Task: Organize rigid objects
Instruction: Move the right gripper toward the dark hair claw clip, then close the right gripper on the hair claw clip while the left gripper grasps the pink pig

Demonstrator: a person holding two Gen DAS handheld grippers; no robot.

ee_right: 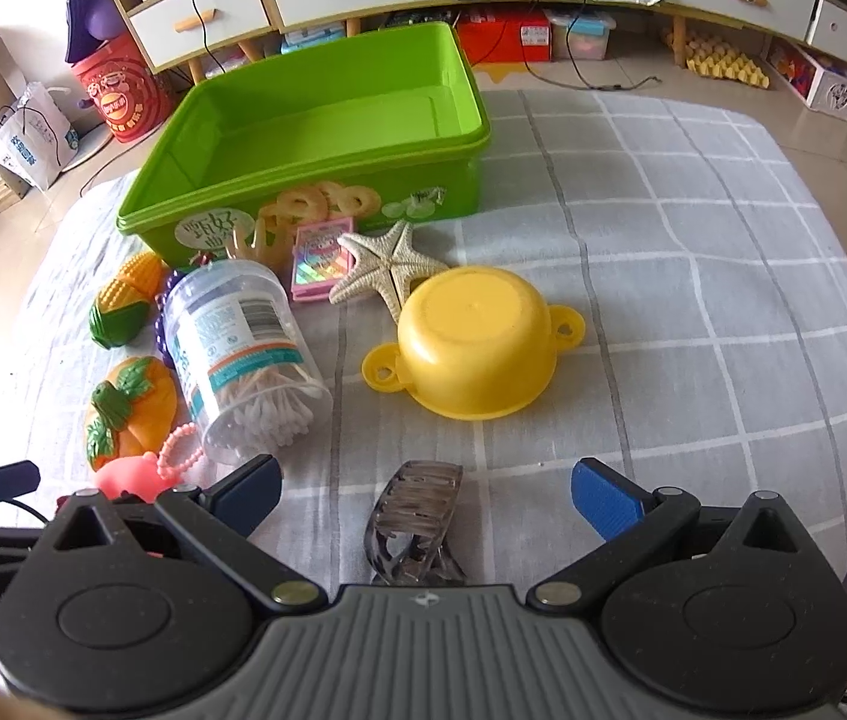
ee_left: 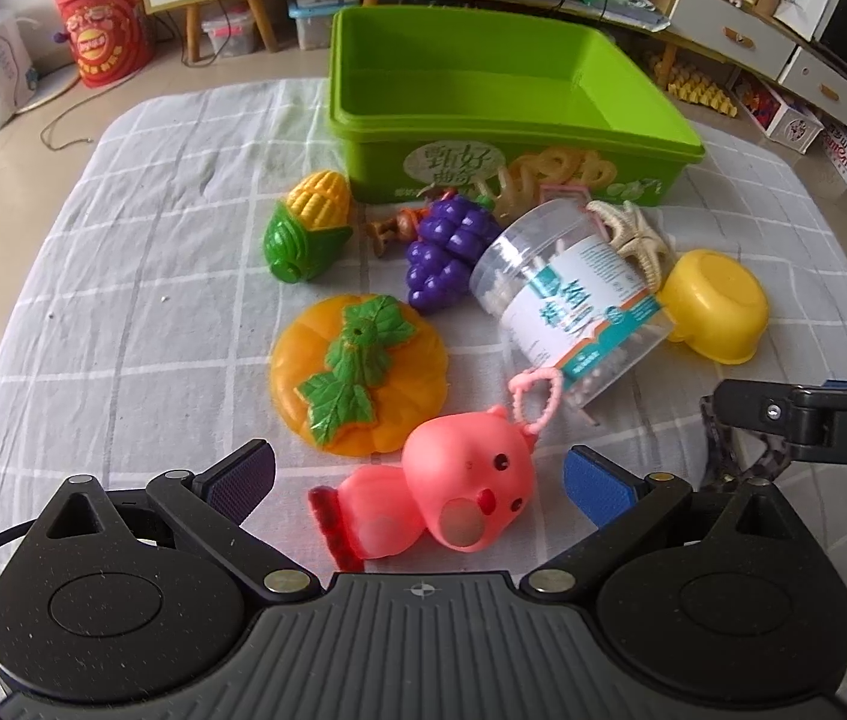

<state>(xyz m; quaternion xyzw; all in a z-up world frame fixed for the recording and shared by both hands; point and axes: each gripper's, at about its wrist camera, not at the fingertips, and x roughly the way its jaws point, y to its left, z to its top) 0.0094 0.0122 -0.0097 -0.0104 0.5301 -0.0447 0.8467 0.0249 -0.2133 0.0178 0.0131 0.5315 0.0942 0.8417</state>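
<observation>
Both grippers wide open, holding nothing. Left gripper (ee_left: 417, 480) low over the checked cloth (ee_left: 123, 228), its blue pads on either side of the pink pig toy (ee_left: 459, 492), which lies on its side between them but apart from both; probably placed so in order to close on the toy next. Right gripper (ee_right: 426, 501) in the same posture around the dark hair claw (ee_right: 417, 525), lying on the cloth between its open fingers, not yet touched as far as visible. Green bin (ee_right: 327, 114) at the far edge of the cloth, empty inside, so likely the place for everything and the sorting not yet begun. Just in front of the bin, close together: toy corn (ee_left: 309, 225), purple grapes (ee_left: 447, 252), orange pumpkin half (ee_left: 357, 372), clear tub of cotton swabs (ee_right: 243, 354) lying on its side, starfish (ee_right: 384, 264), small rainbow card box (ee_right: 321, 261) leaning near the bin wall, yellow pot (ee_right: 474, 342) turned upside down. Nearest two things taken first, probably because no reaching over the others is needed. Round pig body perhaps slippery under the pads; hair claw thin and flat, so a low grip required.
</observation>
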